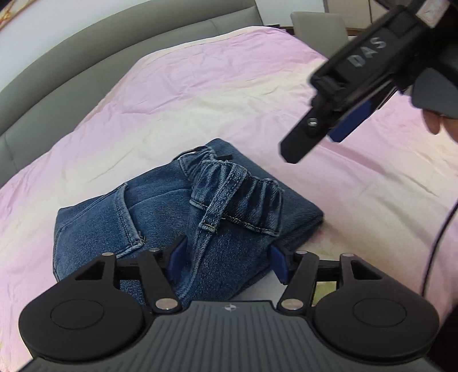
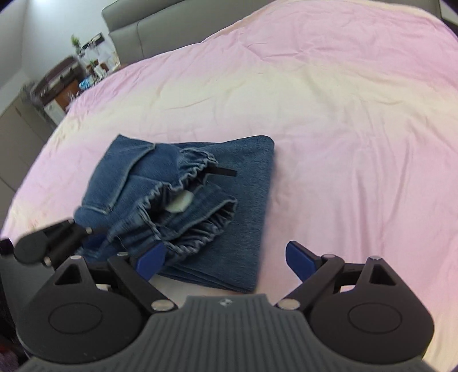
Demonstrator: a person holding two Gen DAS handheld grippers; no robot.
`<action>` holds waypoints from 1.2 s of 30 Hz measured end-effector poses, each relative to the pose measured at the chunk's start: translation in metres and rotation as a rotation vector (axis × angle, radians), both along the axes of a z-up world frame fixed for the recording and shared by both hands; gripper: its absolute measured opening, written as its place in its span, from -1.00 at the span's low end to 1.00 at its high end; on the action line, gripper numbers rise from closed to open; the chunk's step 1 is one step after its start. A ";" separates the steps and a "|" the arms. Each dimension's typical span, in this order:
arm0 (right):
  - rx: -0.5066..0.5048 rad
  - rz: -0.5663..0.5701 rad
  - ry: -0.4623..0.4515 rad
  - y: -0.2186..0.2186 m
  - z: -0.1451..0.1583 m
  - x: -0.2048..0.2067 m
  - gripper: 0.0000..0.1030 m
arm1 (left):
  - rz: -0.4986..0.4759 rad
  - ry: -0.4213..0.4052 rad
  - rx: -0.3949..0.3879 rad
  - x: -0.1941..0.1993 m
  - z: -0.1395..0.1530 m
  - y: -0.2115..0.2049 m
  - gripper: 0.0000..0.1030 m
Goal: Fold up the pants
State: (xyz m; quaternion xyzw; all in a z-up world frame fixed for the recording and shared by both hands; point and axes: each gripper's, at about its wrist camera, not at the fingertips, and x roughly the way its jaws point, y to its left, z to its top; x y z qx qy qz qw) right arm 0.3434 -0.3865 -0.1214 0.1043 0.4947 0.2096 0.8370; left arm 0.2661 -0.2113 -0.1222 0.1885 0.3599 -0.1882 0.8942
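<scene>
Left wrist view: bed with pink sheet, grey headboard far ahead of the left hand-held gripper, grey chair beyond the bed's far edge. Folded pants, blue denim, lie on the sheet right in front; elastic waistband bunched on top. Right hand-held gripper hangs above and to the right, off the denim, nothing blocking. A thumb shows at the right edge.

Left hand-held gripper: jaws stand wide, a ridge of denim between the blue pads; left pad against the cloth, right pad beside it, no squeeze seen.

Right wrist view: right hand-held gripper wide apart, holding nothing; left pad just over the waistband edge, right pad over bare sheet. Cluttered shelf far up-left.
</scene>
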 end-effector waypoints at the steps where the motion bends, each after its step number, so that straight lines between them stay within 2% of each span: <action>1: 0.013 -0.011 0.017 0.002 0.000 0.003 0.66 | -0.012 0.006 -0.030 -0.001 0.004 0.005 0.45; 3: 0.042 -0.021 0.033 0.004 0.003 0.005 0.51 | -0.015 0.050 -0.118 0.000 0.011 0.017 0.47; 4: 0.064 -0.023 0.038 0.007 0.004 0.007 0.49 | -0.021 0.065 -0.149 -0.001 0.015 0.023 0.47; 6: 0.100 -0.029 0.038 0.011 0.010 0.007 0.49 | -0.023 0.060 -0.165 -0.008 0.023 0.035 0.47; 10: 0.128 -0.020 0.042 0.033 0.012 0.011 0.46 | 0.008 0.036 -0.106 -0.021 0.029 0.068 0.47; 12: 0.141 -0.020 0.062 0.047 0.002 0.015 0.22 | 0.053 0.041 -0.072 -0.023 0.025 0.091 0.48; 17: 0.159 -0.061 0.093 0.065 -0.019 0.023 -0.06 | 0.172 0.090 0.009 -0.027 0.000 0.147 0.51; 18: 0.168 -0.063 0.101 0.067 -0.022 0.024 -0.27 | 0.200 0.109 0.012 -0.026 -0.008 0.157 0.51; 22: 0.126 -0.065 0.069 0.072 -0.014 0.017 -0.66 | 0.265 0.145 0.013 -0.020 -0.028 0.174 0.47; 23: 0.109 -0.058 0.047 0.072 -0.008 0.013 -0.83 | 0.272 0.146 0.009 -0.019 -0.031 0.175 0.34; 26: 0.031 -0.032 -0.007 0.073 0.004 -0.004 -0.90 | 0.329 0.130 -0.031 -0.013 -0.036 0.180 -0.40; 27: -0.011 -0.027 -0.016 0.073 0.002 -0.010 -0.91 | 0.342 0.139 -0.070 -0.011 -0.035 0.184 -0.50; 28: -0.046 -0.026 -0.021 0.073 -0.002 -0.014 -0.92 | 0.358 0.142 -0.102 -0.011 -0.035 0.190 -0.53; 31: -0.101 -0.037 0.010 0.074 -0.025 -0.021 -0.95 | 0.358 0.143 -0.089 -0.015 -0.034 0.196 -0.60; 32: -0.118 -0.042 0.013 0.076 -0.031 -0.022 -0.96 | 0.370 0.158 -0.069 -0.016 -0.036 0.198 -0.83; 33: -0.141 -0.047 0.014 0.081 -0.039 -0.024 -0.96 | 0.386 0.174 -0.060 -0.017 -0.039 0.202 -0.86; 36: -0.177 -0.055 0.026 0.089 -0.054 -0.024 -0.95 | 0.402 0.226 -0.108 -0.019 -0.039 0.215 -0.87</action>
